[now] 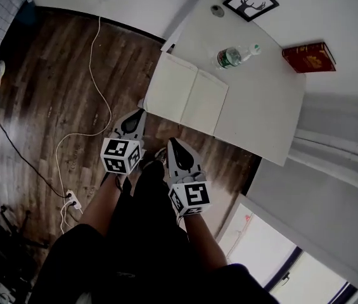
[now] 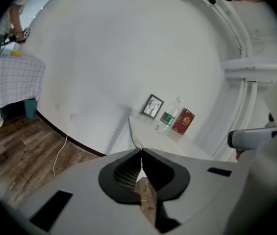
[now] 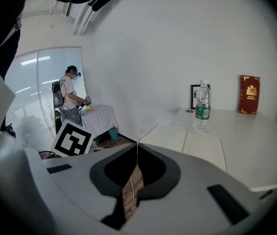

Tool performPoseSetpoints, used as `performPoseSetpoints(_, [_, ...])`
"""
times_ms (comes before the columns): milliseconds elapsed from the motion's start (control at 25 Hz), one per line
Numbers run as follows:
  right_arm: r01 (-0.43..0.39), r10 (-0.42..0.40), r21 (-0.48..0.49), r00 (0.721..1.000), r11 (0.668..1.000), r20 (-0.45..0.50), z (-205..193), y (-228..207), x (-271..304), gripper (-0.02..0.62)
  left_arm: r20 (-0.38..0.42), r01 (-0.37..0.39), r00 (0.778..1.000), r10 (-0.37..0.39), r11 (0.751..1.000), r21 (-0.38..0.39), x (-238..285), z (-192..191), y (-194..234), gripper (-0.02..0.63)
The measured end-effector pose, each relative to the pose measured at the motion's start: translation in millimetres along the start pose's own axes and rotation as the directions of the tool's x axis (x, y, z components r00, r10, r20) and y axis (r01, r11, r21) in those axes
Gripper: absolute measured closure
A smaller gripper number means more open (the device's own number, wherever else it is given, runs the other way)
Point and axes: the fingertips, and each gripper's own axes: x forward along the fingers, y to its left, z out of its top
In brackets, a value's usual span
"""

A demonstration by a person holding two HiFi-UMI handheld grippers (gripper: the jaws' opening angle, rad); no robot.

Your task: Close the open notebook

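An open notebook [image 1: 186,94] with blank cream pages lies flat at the near corner of the white table [image 1: 261,106]; it also shows in the right gripper view, notebook [image 3: 187,141]. My left gripper [image 1: 135,115] is shut and empty, held just short of the table's near edge, below the notebook's left page. My right gripper [image 1: 173,142] is shut and empty too, a little further back over the floor. In the left gripper view only the table's corner [image 2: 136,131] shows beyond the closed left gripper [image 2: 140,153].
On the table stand a water bottle [image 1: 232,56], a red book [image 1: 308,57], a framed deer picture [image 1: 250,0] and a small round thing [image 1: 217,9]. A white cable [image 1: 93,94] runs across the wooden floor to a power strip [image 1: 71,200]. A person [image 3: 69,94] stands far off.
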Motion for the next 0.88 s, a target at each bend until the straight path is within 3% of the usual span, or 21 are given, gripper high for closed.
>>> performPoseSetpoints(120, [0.016,-0.016,0.01,1.0,1.0,0.02,2,-6,-7,0.572,0.007,0.009,1.0,-0.01,0.998,0.06,-2,8,-12,0.595])
performPoseSetpoints(880, [0.116,-0.121,0.069,0.99,0.991,0.078,5,-46,-48,0.572,-0.008,0.069,0.998,-0.069,0.974,0.216,-12,36,-74,0.597])
